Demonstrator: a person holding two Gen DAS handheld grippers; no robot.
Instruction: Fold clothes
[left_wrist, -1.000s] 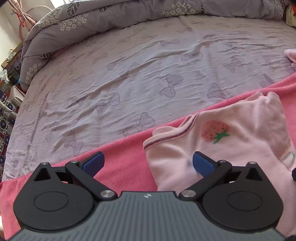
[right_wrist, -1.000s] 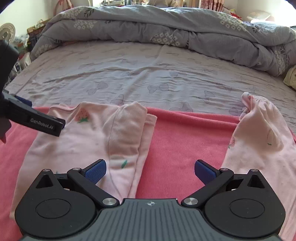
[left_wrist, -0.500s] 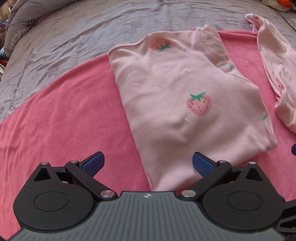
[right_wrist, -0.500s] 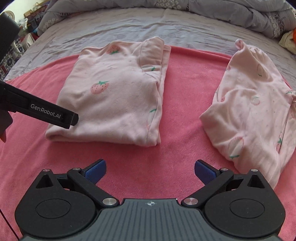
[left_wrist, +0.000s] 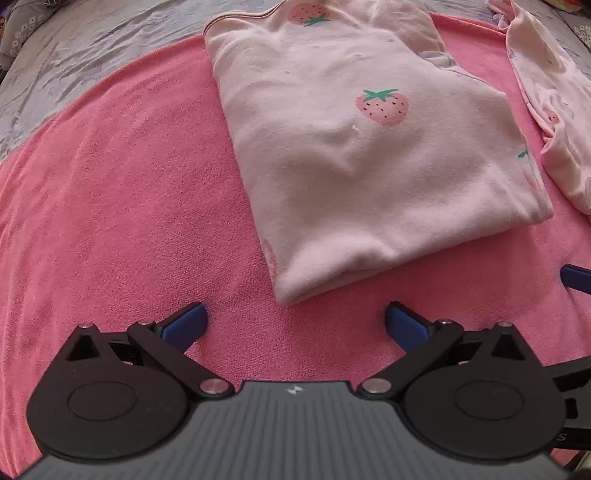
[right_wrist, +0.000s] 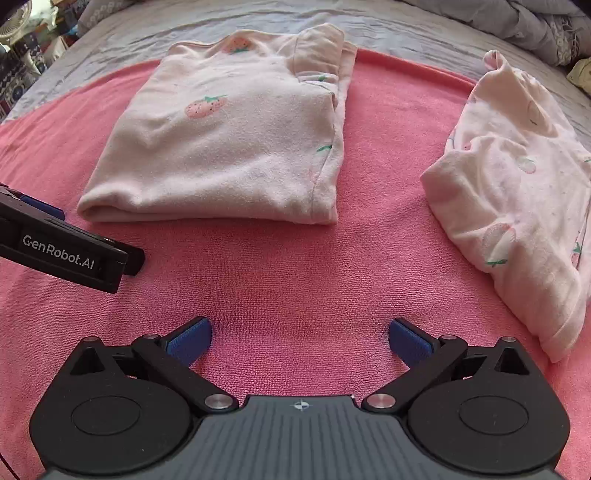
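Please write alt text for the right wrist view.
A folded pink top lies on a pink towel, with a second pink garment bunched at right. The open right gripper hovers empty in front.

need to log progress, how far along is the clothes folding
Done: the strawberry top lies folded in a neat rectangle on the pink towel. In hand: nothing; the left tool and right tool are both open and empty, near the folded top's front edge. Left: the second pink garment to the right looks only loosely bunched.
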